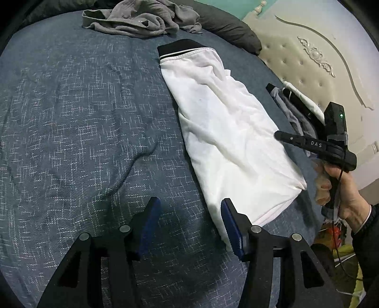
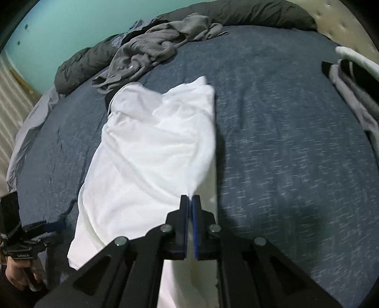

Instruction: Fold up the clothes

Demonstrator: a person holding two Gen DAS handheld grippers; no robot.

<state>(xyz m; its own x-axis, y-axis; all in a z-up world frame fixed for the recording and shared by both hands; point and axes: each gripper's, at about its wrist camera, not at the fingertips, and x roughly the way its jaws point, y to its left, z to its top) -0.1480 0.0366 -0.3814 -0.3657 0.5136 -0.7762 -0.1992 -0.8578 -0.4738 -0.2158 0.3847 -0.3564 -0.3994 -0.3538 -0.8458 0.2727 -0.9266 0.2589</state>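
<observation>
Mid-fold on 1 garment, judging by the lie of the cloth. Nearest: left gripper (image 1: pixel 190 224) spread wide, empty, low over the blue bedspread (image 1: pixel 83 123), right pad touching the near hem of the white garment (image 1: pixel 227 132). Right gripper (image 2: pixel 190 201) pressed together, pinching a lifted edge of that white garment (image 2: pixel 151 147). Garment stretched lengthwise down the bed, black-banded end farthest. Next, probably: left jaws onto the near hem, both ends carried over evenly, no dragging. Beyond: folded stack (image 1: pixel 293 106) near the headboard (image 1: pixel 319 59); crumpled grey clothes (image 1: pixel 142 19) farthest, awaiting a turn.
</observation>
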